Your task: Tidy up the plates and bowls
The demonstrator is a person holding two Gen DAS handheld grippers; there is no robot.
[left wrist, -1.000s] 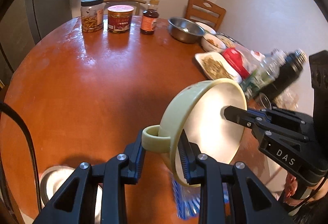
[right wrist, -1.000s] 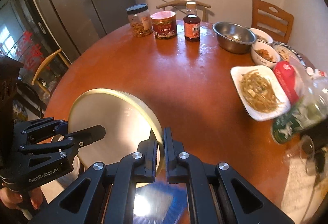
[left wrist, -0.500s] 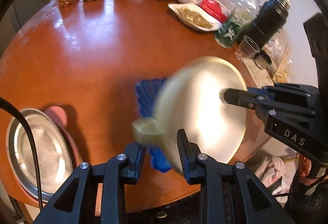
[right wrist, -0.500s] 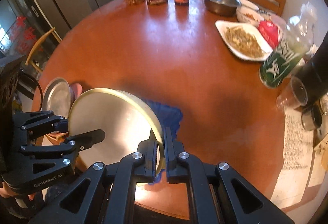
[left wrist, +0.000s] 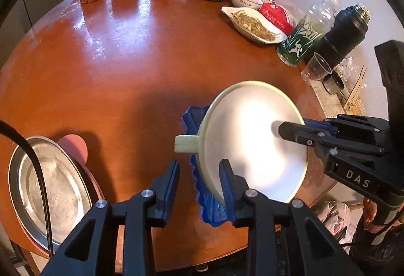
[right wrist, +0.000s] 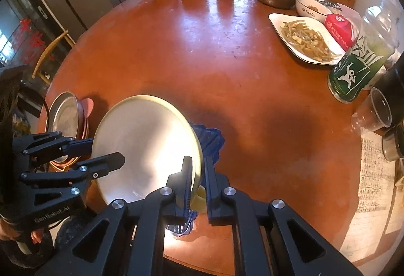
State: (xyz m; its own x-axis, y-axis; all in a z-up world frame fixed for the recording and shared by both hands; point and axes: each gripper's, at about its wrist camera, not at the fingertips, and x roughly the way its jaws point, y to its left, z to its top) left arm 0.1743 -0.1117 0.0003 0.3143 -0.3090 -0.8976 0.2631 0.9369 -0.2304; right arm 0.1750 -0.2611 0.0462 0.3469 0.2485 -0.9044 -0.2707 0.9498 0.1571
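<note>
- Both grippers and the bowl (left wrist: pixel 252 144) have sunk from mid-air to just above the table (left wrist: pixel 126 61), and both cameras now look much more steeply down at it than a second ago.
- Since then a blue ruffled dish (left wrist: pixel 192 119) has come into view under the bowl, and a metal plate (left wrist: pixel 50 187) on pink plates (left wrist: pixel 74 147) now shows at the table's near left edge.
- Left gripper (left wrist: pixel 199 165) points steeply down at the bowl's left side. One finger is outside the wall and the other inside, just below the ear handle (left wrist: pixel 185 144). Blue shows between the outer finger and the wall, and I cannot tell whether the pads press.
- Fingers of a hand (right wrist: pixel 35 235) wrap that gripper's grip at the bottom left of the right view.
- Right gripper (right wrist: pixel 198 162) also points steeply down, at the opposite side of the rim. Its jaws are opening with the rim between them: the inner finger lies against the white inside, and a dark sliver parts the rim from the outer finger.
- Bowl is pale green outside and white inside, and it stands tipped up on its edge. Its mouth faces the right gripper, and the handle sticks out sideways towards the metal plate.
- Its lower rim sits over the blue dish, near the table's front edge. Whether the two touch is not clear.
</note>
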